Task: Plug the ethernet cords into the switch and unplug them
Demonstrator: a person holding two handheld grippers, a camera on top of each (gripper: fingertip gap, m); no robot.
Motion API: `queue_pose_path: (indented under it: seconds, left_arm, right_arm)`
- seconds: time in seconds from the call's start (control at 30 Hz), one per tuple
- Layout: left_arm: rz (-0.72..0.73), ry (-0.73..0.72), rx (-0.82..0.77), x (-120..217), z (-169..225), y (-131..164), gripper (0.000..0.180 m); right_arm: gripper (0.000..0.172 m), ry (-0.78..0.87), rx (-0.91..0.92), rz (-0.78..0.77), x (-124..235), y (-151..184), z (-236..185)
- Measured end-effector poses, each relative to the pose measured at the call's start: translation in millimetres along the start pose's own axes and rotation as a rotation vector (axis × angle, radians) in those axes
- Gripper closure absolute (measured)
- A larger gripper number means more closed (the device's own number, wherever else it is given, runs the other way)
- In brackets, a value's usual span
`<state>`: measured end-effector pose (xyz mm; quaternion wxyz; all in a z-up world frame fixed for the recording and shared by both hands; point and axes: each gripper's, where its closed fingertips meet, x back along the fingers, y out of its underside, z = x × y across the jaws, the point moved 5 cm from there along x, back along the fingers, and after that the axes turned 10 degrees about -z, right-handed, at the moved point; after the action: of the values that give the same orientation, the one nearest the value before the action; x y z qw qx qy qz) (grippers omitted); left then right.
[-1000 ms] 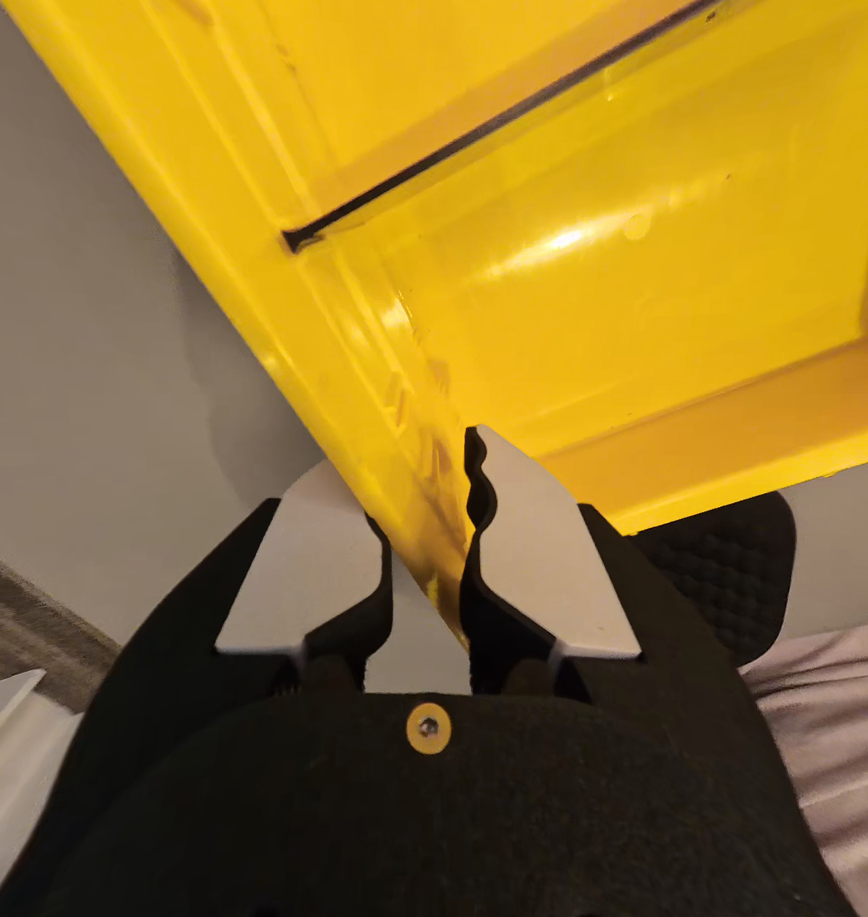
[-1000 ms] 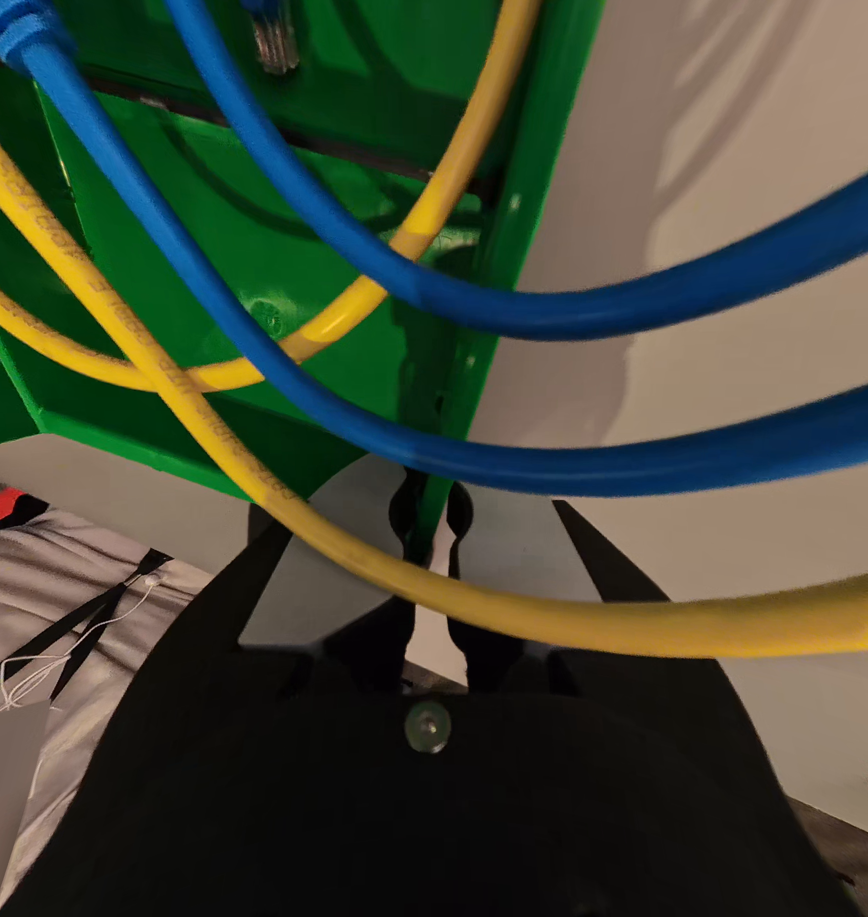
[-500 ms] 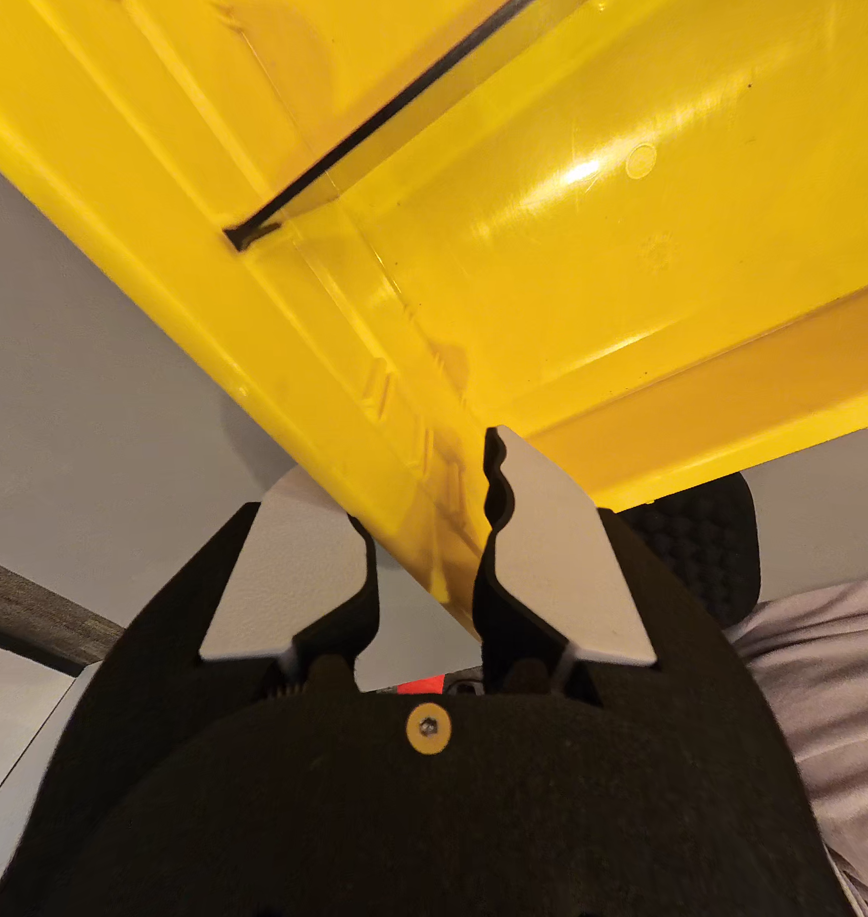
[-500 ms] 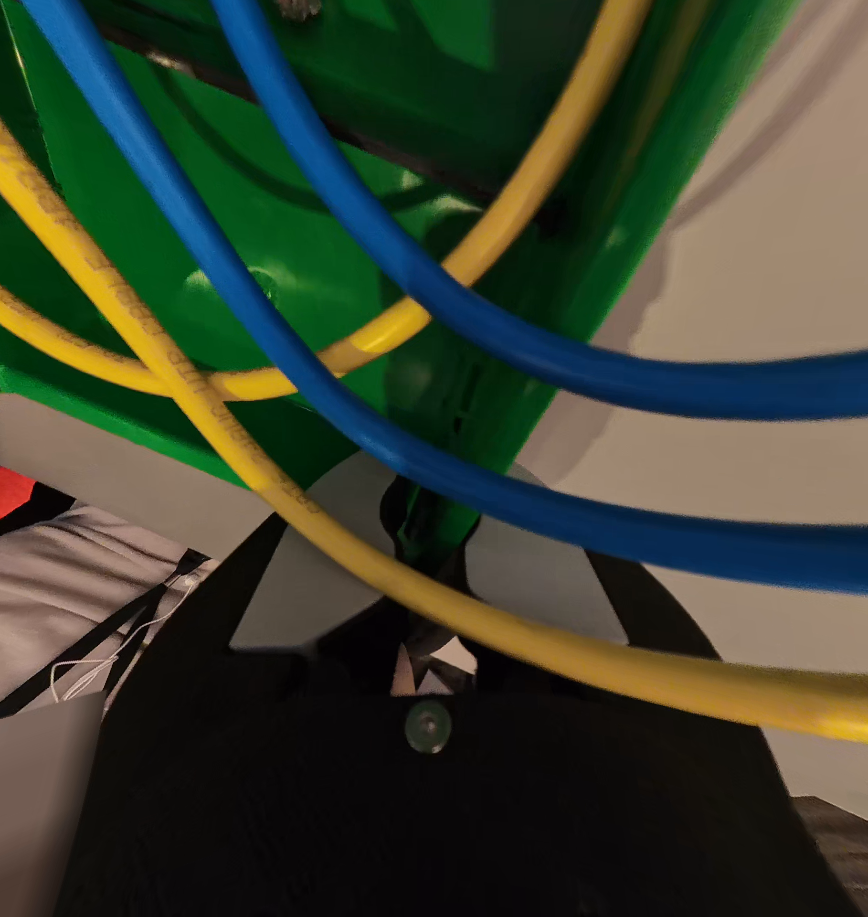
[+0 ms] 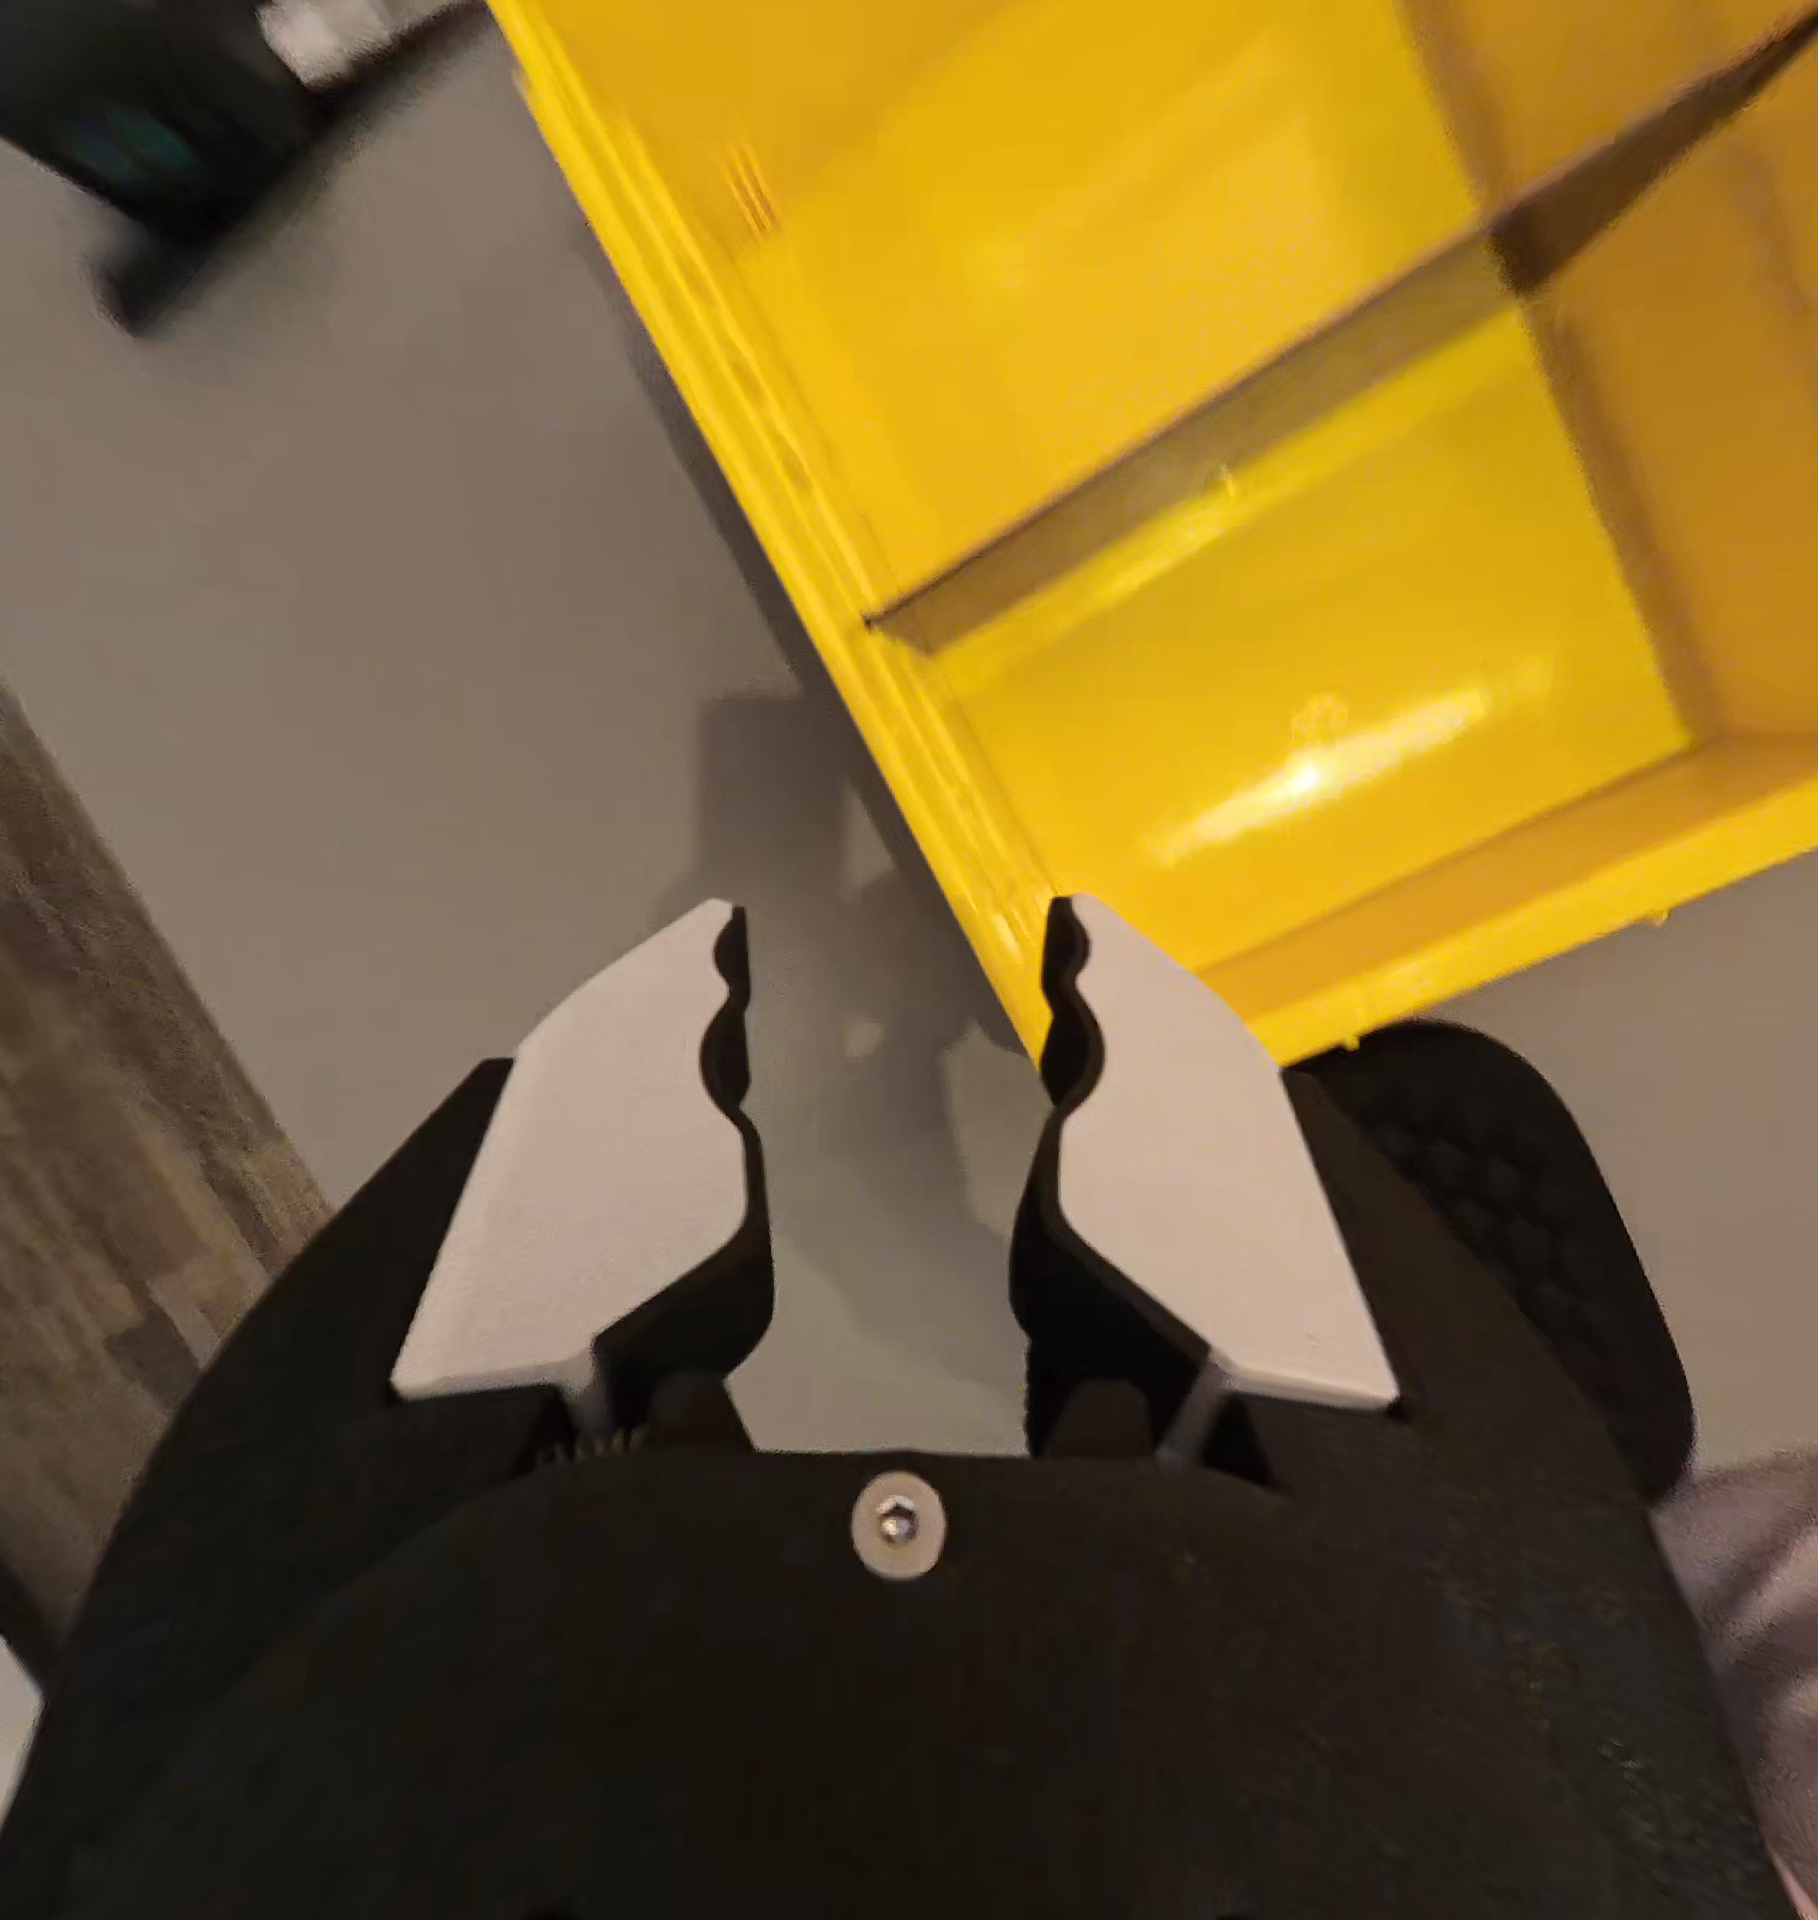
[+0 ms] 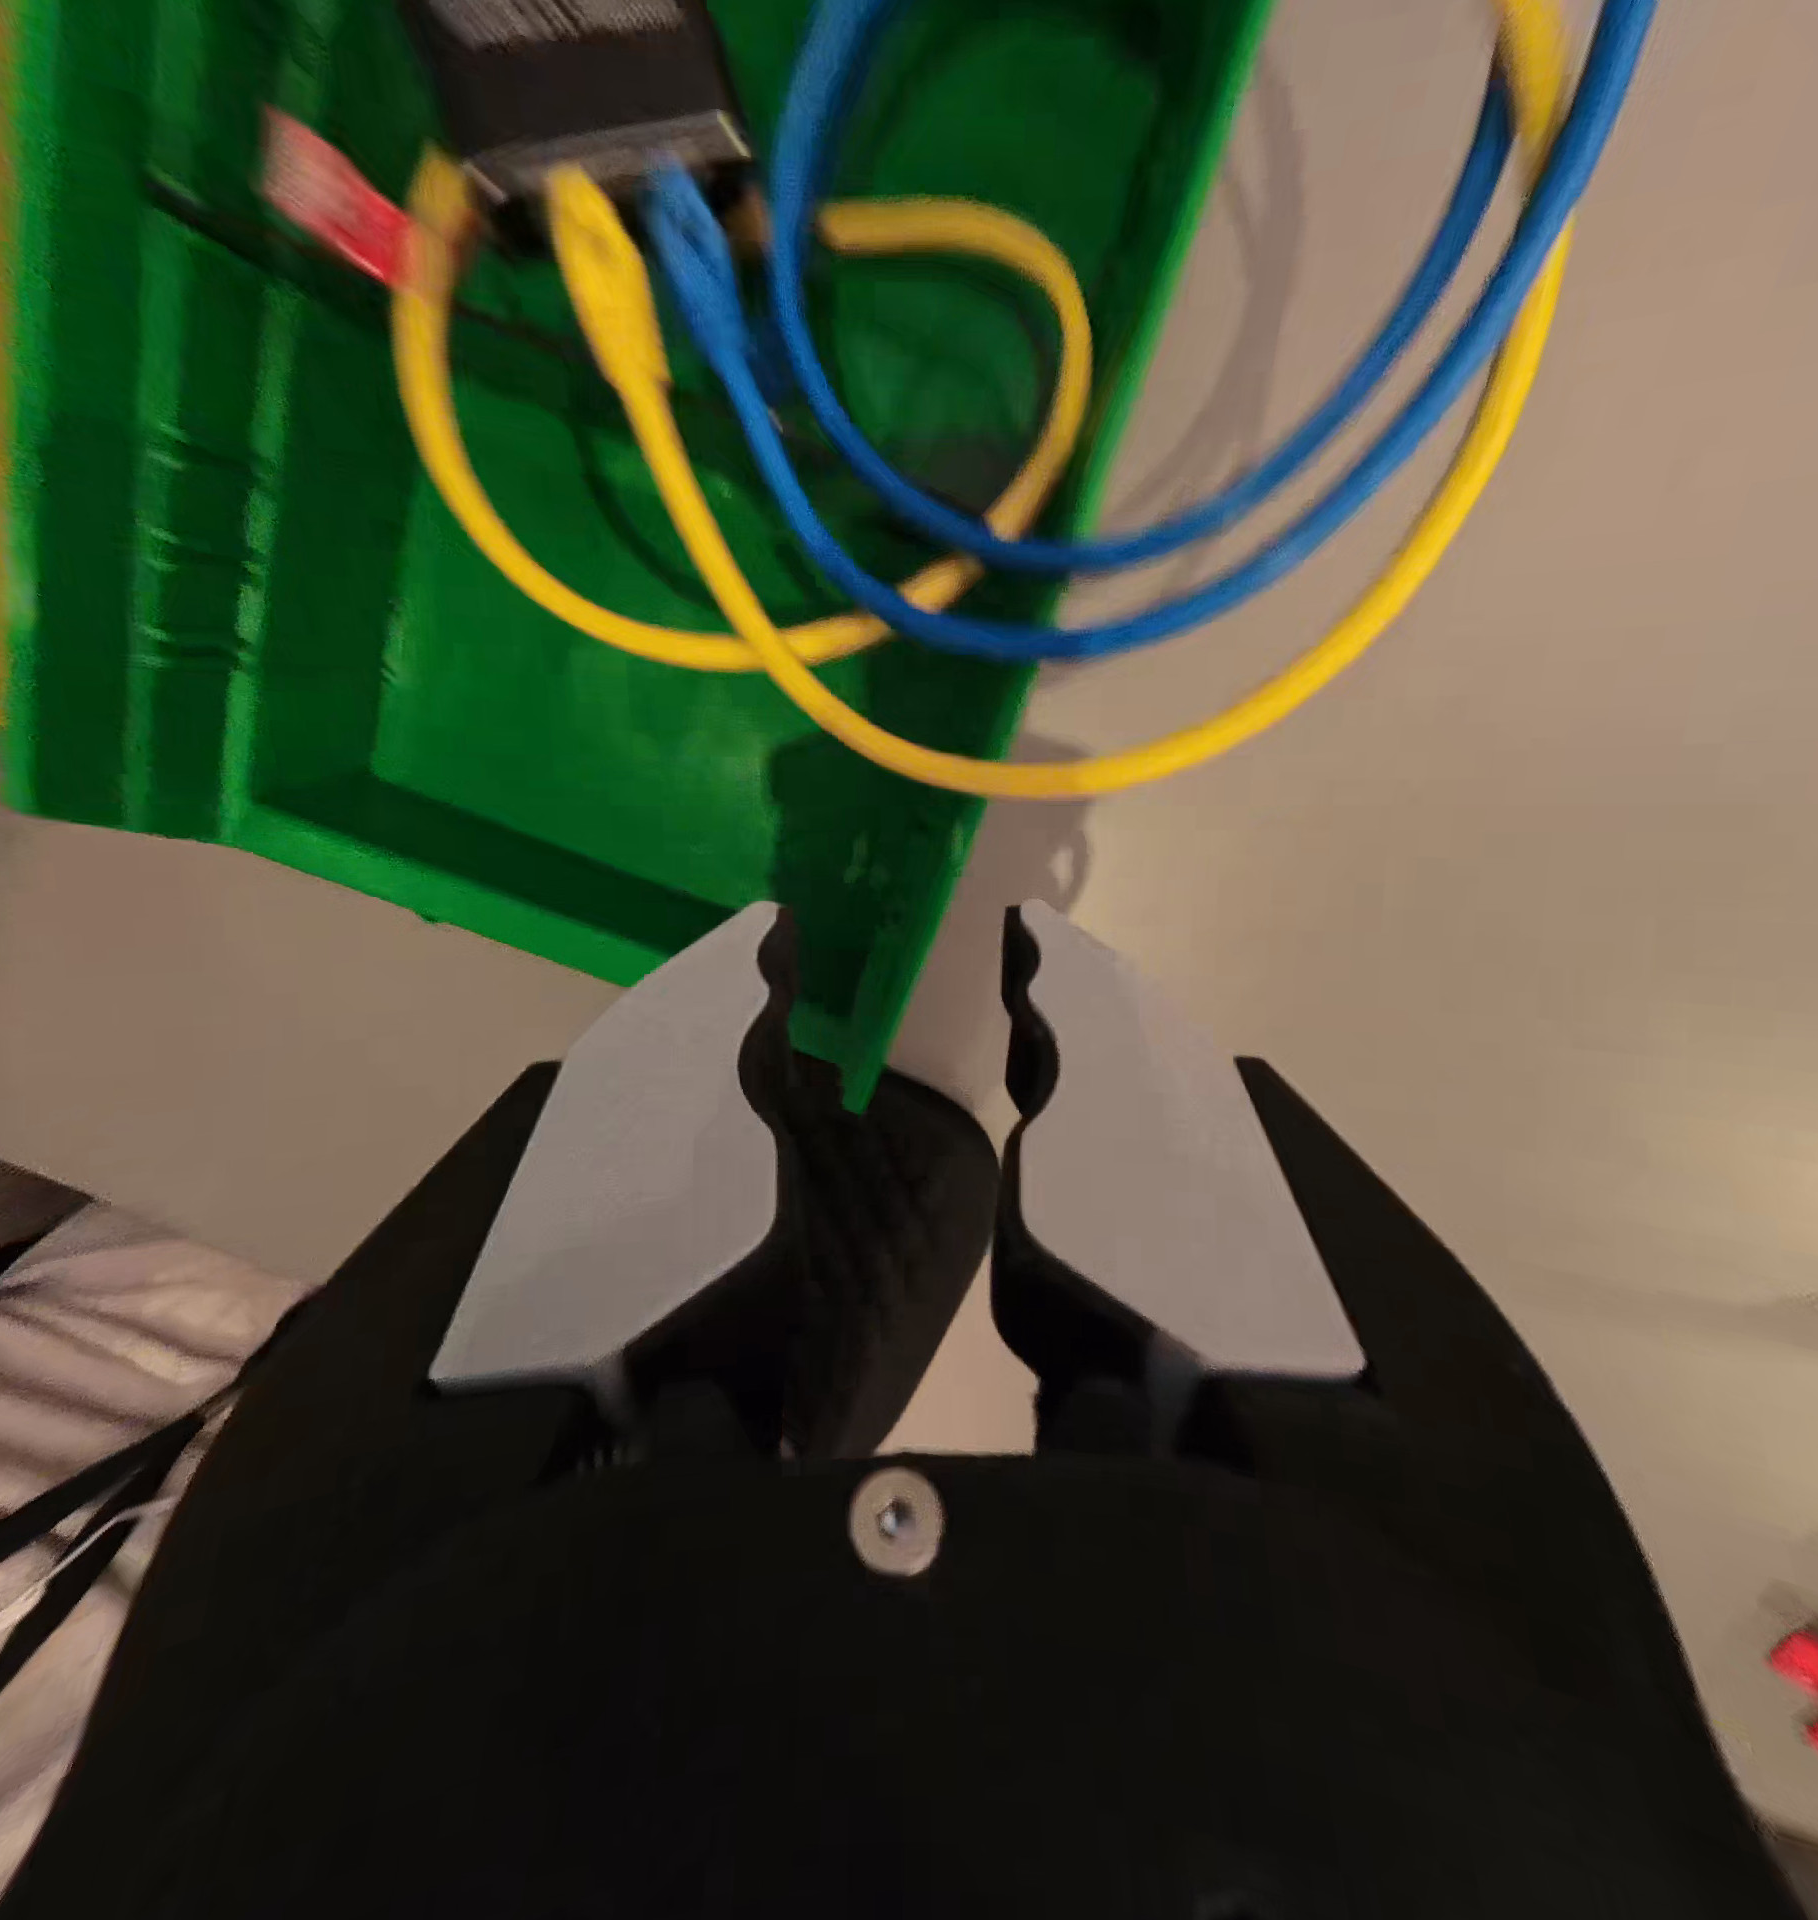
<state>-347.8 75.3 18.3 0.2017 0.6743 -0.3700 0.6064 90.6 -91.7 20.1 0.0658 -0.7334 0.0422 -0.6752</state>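
Both grippers have let go and backed off since a second ago: the left gripper (image 5: 894, 997) was pinching the yellow bin (image 5: 1248, 520) wall, the right gripper (image 6: 892, 997) the green bin (image 6: 572, 623) wall, and now each has its jaws spread wide with nothing pressed between the pads.

Only the right wrist view shows the actual task stuff. The dark switch (image 6: 583, 83) sits in the green bin, far end from the gripper, with yellow ethernet cords (image 6: 614, 291) and a blue ethernet cord (image 6: 697, 270) going into its near face, looping out over the bin's right edge. Heavy blur, so whether each plug is fully seated can't be told. The green bin's near corner sits between the right gripper's fingers, with a clear gap on the right-hand side.

The left view only gets the yellow bin with its dividers, on a grey table (image 5: 365, 623). Its corner lies just beside the right-hand finger (image 5: 1144, 1091).
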Motion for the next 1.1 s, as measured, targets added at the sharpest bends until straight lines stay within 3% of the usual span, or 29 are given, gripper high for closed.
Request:
queue_pose_path:
  seconds: [0.1,0.23,0.33,0.4,0.57,0.73,0.97,1.1]
  left_arm:
    - [0.216,-0.106,0.024,32,-4,-18,0.126]
    - [0.563,-0.237,0.07,82,0,-49,0.128]
    - [0.864,-0.269,0.108,122,19,-60,0.129]
    - [0.959,-0.259,0.084,136,35,-61,0.129]
    - [0.972,-0.274,0.003,142,56,-62,0.127]
    - [1.042,-0.22,-0.034,155,70,-58,0.128]
    - [1.027,-0.228,-0.085,154,80,-60,0.127]
    - [1.029,-0.231,-0.076,155,79,-59,0.126]
  right_arm:
    - [0.133,0.015,0.138,0.245,32,-24,-51]
    - [0.135,-0.203,0.487,0.466,25,-72,-165]
    - [0.136,-0.184,0.441,0.305,-20,-109,-193]
    - [0.141,-0.137,0.392,0.216,-42,-129,-197]
    - [0.141,-0.102,0.273,0.028,-78,-146,-199]
    - [0.142,-0.14,0.171,-0.023,-92,-154,-205]
    - [0.143,-0.219,0.076,-0.12,-115,-150,-221]
    - [0.145,-0.169,0.075,-0.145,-129,-151,-229]
